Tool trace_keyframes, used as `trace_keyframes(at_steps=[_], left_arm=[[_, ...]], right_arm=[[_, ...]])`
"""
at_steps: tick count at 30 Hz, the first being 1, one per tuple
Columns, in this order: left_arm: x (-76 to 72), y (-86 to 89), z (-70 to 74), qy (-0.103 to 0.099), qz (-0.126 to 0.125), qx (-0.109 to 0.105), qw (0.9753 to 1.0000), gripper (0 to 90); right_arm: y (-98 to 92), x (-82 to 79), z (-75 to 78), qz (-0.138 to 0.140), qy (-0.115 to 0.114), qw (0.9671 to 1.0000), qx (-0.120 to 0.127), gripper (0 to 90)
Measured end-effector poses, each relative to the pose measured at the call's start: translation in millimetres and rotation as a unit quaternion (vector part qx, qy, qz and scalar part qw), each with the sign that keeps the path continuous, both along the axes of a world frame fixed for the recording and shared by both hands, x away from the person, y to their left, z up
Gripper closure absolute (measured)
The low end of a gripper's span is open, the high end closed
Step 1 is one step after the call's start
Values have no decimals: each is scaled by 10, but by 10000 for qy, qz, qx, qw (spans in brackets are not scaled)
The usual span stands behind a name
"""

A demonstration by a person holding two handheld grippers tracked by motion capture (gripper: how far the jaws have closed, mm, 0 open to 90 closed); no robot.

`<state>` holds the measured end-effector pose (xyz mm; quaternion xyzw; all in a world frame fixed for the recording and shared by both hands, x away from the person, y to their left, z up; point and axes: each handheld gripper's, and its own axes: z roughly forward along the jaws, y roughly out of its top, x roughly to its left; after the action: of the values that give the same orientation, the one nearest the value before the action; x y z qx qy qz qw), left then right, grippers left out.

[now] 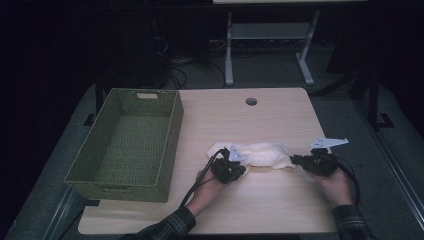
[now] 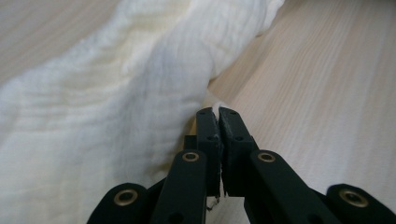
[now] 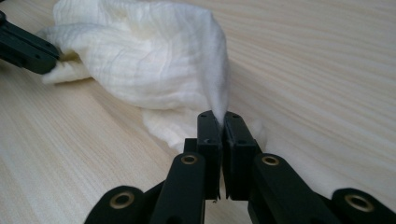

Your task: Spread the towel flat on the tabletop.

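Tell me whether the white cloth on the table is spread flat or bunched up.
Bunched up. The cloth lies in a rumpled heap with deep folds, pinched at one end by the left gripper and at the other by the right gripper.

A light wooden table (image 1: 280,115) with pale grain is sitting over a grey floor, with a round cable hole (image 1: 251,101) near its far edge. A woven green basket (image 1: 172,145) is resting on its left side. A crumpled cream cloth (image 1: 265,154) is lying near the middle, toward the near edge.
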<state>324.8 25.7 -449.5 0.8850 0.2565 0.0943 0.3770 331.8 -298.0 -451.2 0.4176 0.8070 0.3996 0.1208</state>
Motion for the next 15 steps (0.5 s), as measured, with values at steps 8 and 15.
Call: trace_keyframes(at_steps=[8, 15], left_arm=[[-15, 300, 312, -130, 154, -422, 9989, 878], [-18, 554, 314, 204, 312, -484, 9981, 878]], right_arm=[[-127, -56, 159, -132, -281, 9995, -15, 871], [-134, -69, 153, 15, -157, 9999, 67, 870]])
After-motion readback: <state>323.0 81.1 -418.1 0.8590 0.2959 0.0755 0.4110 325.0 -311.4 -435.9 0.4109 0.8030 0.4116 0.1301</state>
